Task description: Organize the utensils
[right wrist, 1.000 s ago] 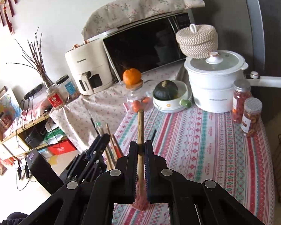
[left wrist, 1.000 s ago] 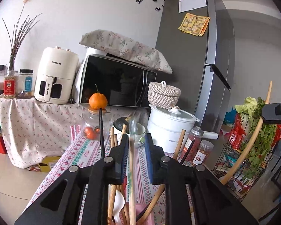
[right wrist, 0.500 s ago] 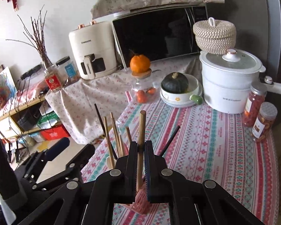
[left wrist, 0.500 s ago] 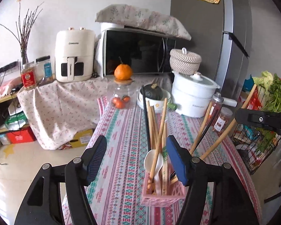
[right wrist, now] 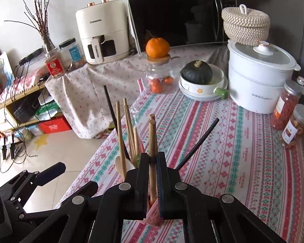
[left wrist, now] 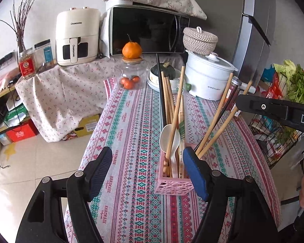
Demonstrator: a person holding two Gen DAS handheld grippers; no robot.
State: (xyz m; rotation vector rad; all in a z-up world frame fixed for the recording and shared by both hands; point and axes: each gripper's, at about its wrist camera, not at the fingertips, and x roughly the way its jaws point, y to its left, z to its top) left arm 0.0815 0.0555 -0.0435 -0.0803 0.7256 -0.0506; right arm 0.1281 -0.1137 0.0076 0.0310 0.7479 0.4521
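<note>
Left wrist view: the left gripper (left wrist: 147, 168) has its jaws wide and still opening, with nothing pressed between the pads. A second ago they were nearly closed around a thin clear utensil; that item has since been released. The pink basket (left wrist: 172, 184) stands on the table (left wrist: 131, 121) just ahead, against the inner face of the right-hand jaw, with its left edge inside the gap. It holds wooden chopsticks (left wrist: 173, 125), a white spoon (left wrist: 169, 139) and a black chopstick (left wrist: 161, 93), all upright or leaning. The right gripper's body (left wrist: 273, 111) enters from the right-hand side.

Right wrist view: the right gripper (right wrist: 152, 163) has its jaws closed on a wooden stick (right wrist: 152, 139), which rises upright between them. The stick's lower end points into the pink basket, partly hidden beneath the jaws. The view now looks more steeply down on the basket than a second ago.

Assessment: the left-hand item is deposited; the right-hand stick is judged close to insertion but not yet released.
</note>
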